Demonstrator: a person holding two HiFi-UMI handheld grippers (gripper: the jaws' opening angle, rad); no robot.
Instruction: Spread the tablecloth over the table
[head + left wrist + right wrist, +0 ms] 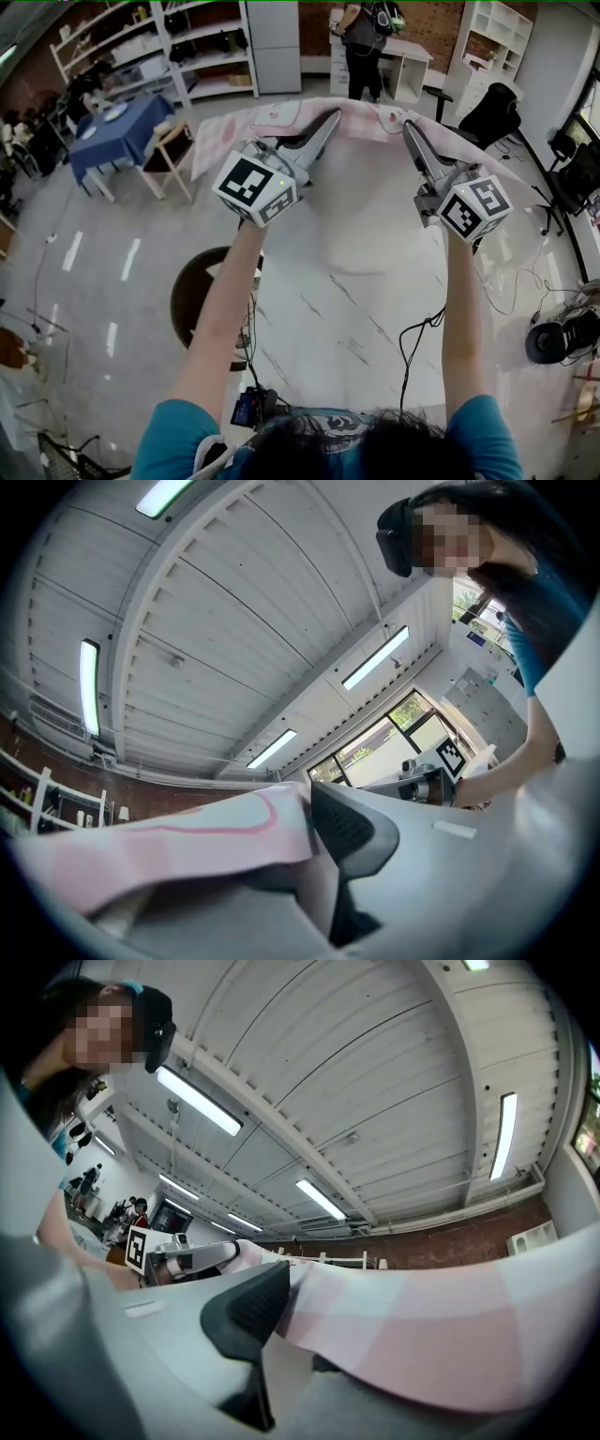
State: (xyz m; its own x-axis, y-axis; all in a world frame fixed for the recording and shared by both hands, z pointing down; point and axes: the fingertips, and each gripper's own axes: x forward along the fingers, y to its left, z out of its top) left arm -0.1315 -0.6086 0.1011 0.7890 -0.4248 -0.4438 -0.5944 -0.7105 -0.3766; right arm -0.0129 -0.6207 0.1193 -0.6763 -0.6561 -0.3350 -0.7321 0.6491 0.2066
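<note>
A pink-and-white checked tablecloth is held up in the air by its near edge over the white marble table, its rest draping away at the far side. My left gripper is shut on the cloth's edge, which shows pinched at the dark pad in the left gripper view. To the right, my right gripper is shut on the same edge. Both grippers point upward and away, tilted toward the ceiling. The cloth edge stretches between them.
A round dark stool stands left of the table. A blue-covered table and a wooden chair are at the far left, shelves behind. A person stands at a desk at the back. A black office chair and floor cables lie right.
</note>
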